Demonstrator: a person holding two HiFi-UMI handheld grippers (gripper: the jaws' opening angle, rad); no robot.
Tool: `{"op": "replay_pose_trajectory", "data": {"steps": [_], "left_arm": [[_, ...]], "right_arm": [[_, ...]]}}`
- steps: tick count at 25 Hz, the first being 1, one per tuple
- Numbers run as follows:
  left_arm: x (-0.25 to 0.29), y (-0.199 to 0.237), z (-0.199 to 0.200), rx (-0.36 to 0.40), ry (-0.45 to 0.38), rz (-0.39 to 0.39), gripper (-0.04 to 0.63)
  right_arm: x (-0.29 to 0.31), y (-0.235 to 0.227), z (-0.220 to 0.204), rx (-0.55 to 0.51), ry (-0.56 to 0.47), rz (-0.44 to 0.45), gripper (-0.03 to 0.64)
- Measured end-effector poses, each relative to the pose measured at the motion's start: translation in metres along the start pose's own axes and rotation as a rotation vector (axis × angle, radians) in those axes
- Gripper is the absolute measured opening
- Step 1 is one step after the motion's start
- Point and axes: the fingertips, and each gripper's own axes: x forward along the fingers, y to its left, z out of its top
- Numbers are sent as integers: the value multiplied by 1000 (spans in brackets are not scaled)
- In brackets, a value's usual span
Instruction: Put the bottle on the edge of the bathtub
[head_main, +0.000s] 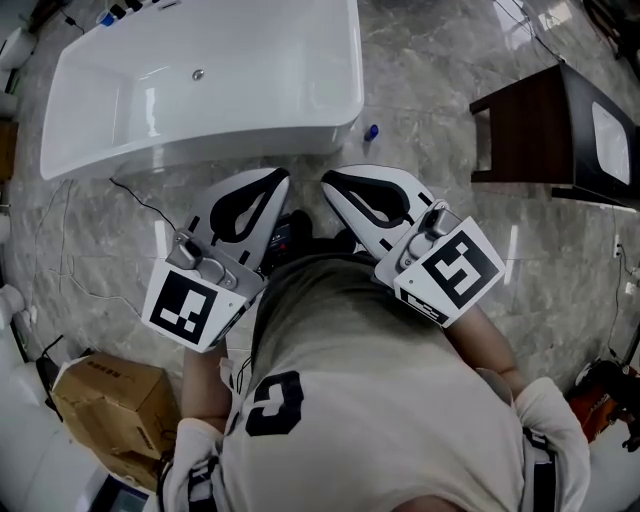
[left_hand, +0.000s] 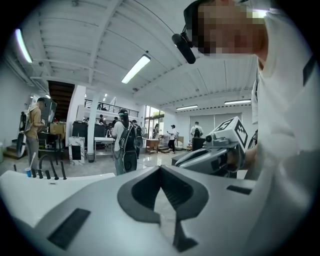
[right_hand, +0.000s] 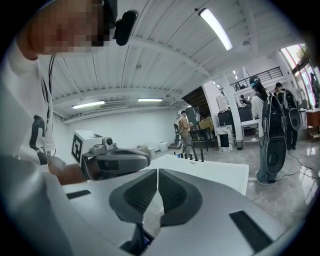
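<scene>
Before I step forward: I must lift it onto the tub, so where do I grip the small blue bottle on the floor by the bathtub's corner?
Grip the blue bottle across its body, probably with the right gripper, coming from the open floor on its right: the bathtub wall stands close at its left. Its exact shape is too small to tell.

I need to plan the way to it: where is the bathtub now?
In the head view the white bathtub fills the upper left, on the marble floor ahead of the left gripper; a small blue object lies by its right corner.
</scene>
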Motion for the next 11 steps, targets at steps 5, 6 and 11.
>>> {"op": "replay_pose_trajectory", "data": {"steps": [5, 6, 11], "left_arm": [[-2, 12, -2, -9, -14, -39, 55], [-3, 12, -3, -8, -16, -48, 55], [-5, 18, -7, -2, -15, -82, 55]], "right_arm": [[18, 6, 3, -17, 14, -14, 32], [20, 7, 3, -20, 15, -19, 32], [31, 8, 3, -27, 17, -42, 32]]}}
